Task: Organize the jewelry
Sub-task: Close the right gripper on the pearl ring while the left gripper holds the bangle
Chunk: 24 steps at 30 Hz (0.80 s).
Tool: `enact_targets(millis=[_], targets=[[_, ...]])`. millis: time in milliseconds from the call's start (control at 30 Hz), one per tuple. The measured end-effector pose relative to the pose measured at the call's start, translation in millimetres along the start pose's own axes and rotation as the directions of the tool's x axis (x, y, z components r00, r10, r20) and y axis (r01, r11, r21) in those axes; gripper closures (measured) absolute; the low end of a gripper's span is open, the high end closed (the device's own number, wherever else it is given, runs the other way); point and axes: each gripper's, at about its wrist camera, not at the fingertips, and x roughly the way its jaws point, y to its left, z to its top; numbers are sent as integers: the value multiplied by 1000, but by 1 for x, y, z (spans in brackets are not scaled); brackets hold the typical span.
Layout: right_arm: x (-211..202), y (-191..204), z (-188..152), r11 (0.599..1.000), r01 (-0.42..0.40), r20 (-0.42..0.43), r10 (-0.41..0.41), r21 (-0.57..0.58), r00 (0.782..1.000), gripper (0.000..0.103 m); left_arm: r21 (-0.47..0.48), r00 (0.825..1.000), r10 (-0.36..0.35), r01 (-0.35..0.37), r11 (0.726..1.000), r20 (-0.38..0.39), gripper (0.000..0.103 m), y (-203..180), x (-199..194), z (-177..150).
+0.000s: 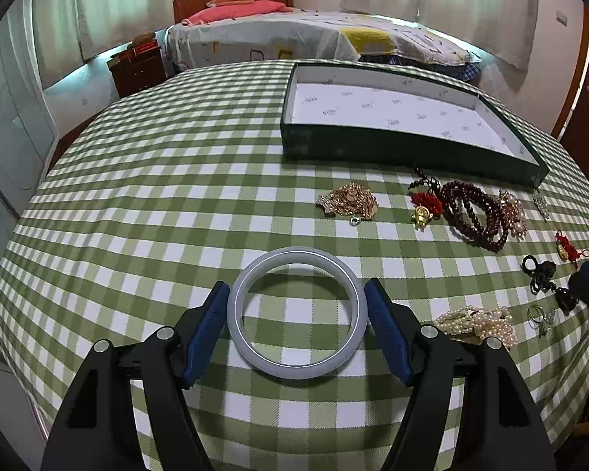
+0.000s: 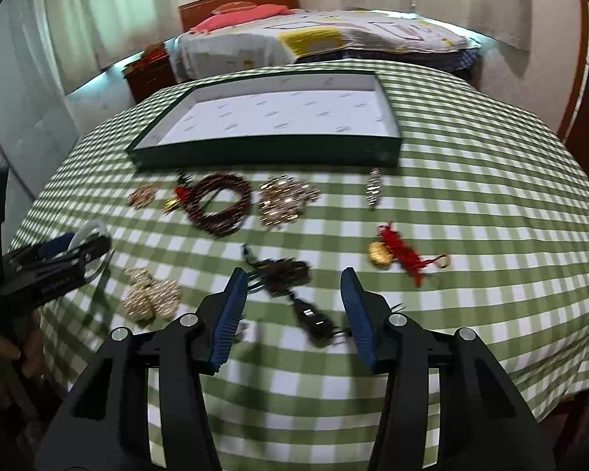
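The left tongs (image 1: 296, 322) squeeze a pale grey, smooth round bangle (image 1: 296, 312), one blue pad on each side. It looks hard and slippery, and it might crack if dropped, so holding it across its outer edges seems best. The bangle is tipped, far edge higher, just above the green and white checked bench (image 1: 157, 196). It is a ring, so it has no long side.

The right tongs (image 2: 294, 314) are partly closed but not touching anything. A dark, floppy beaded charm string (image 2: 290, 286) lies flat between them, running from far left to near right. It looks light and soft.

The dark green tray with white lining (image 1: 373, 145) sits farther back.
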Motion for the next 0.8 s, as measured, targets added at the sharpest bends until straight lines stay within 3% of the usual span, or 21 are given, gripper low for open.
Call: enact_targets(millis=[533,800], targets=[[15,24,-15,996,-72,-38,70,-54,997,65,-11,1000,18,-17,1000,25,35,11,-20,-10],[19,26,-18,995,-66,-56,62,-72,996,80,-12,999,19,-19,1000,26,35,11,-20,-11]])
